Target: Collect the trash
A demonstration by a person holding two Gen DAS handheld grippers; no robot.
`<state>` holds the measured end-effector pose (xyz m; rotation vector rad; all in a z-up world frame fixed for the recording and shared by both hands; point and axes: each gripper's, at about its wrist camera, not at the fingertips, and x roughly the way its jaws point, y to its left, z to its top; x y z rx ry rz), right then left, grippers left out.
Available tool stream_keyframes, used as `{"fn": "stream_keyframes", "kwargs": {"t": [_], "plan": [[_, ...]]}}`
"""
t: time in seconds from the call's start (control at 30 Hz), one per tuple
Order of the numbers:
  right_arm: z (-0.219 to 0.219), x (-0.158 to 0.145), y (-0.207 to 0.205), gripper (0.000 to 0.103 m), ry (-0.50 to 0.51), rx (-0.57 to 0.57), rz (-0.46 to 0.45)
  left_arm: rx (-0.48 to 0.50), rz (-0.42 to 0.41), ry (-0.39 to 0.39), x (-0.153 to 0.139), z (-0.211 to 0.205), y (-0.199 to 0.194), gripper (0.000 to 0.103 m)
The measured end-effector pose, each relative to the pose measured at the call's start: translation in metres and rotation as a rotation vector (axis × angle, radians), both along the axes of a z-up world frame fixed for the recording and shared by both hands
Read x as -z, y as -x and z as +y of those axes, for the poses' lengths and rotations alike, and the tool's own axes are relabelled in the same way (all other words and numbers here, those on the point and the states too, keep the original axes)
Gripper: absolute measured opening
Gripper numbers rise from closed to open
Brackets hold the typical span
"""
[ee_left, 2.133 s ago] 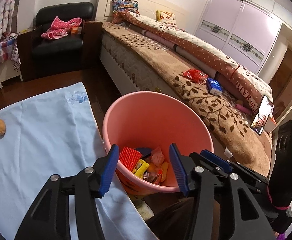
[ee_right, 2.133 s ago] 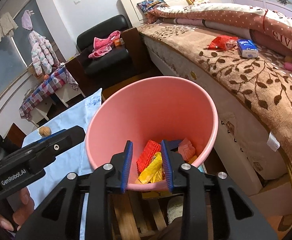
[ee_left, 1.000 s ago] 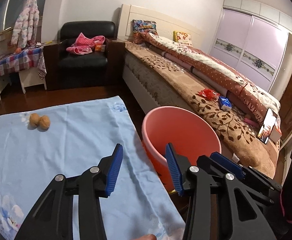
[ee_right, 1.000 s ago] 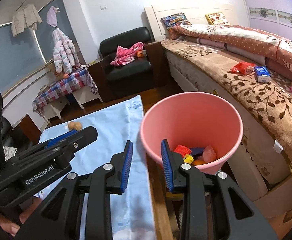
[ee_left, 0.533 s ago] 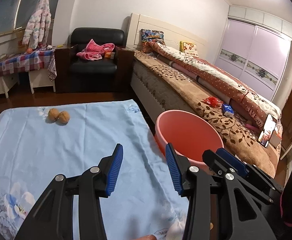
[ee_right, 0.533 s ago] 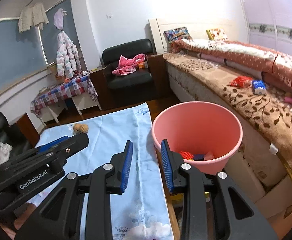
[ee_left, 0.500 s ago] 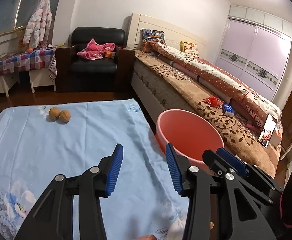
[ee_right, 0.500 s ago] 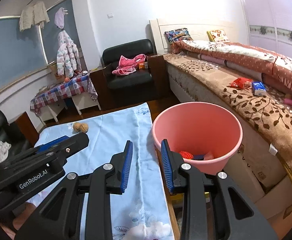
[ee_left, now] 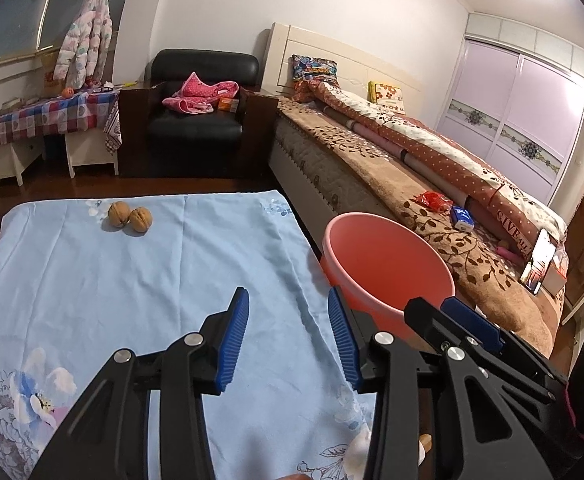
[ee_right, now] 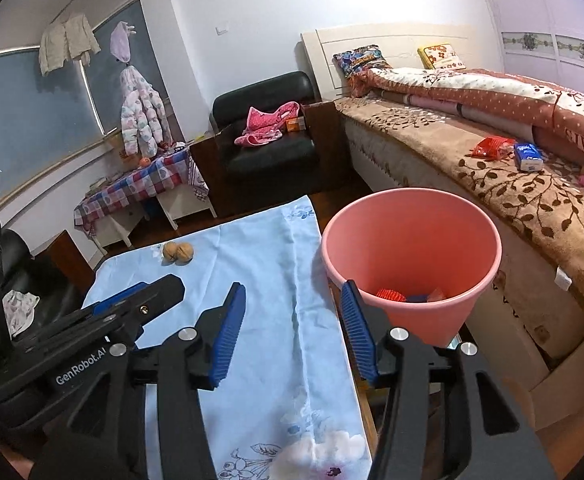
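Observation:
A pink bucket [ee_left: 387,264] stands right of a table covered by a light blue cloth [ee_left: 112,280]; it also shows in the right wrist view [ee_right: 411,248], with red and orange wrappers [ee_right: 391,294] at its bottom. Two walnuts [ee_left: 130,216] lie on the cloth's far side, also in the right wrist view [ee_right: 178,252]. My left gripper [ee_left: 288,336] is open and empty above the cloth's near right part. My right gripper [ee_right: 292,332] is open and empty over the cloth's right edge, beside the bucket.
A bed [ee_left: 411,184] runs along the right, with a red packet [ee_left: 433,200] and a blue tissue pack [ee_left: 461,216] on it. A black armchair [ee_left: 196,120] with pink clothes stands behind. A small table with a checked cloth [ee_left: 44,116] stands far left.
Both grippers have pulled back and up from the bucket toward the table. The right gripper's jaws have opened wider in the last half second. The walnuts have come into fuller view.

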<state>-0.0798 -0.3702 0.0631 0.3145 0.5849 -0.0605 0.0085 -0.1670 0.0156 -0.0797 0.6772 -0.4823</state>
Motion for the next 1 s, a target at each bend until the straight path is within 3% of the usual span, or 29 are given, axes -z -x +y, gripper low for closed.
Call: {"fn": "stream_keyframes", "kwargs": {"t": [0.7, 1.0], "plan": [[0.006, 0.005, 0.000, 0.051, 0.008, -0.007, 0.008, -0.022, 0.003, -0.018, 0.008, -0.004, -0.002, 0.041], [0.006, 0.008, -0.002, 0.051, 0.009, -0.009, 0.016, -0.034, 0.032, -0.025, 0.015, -0.001, -0.008, 0.047]]}}
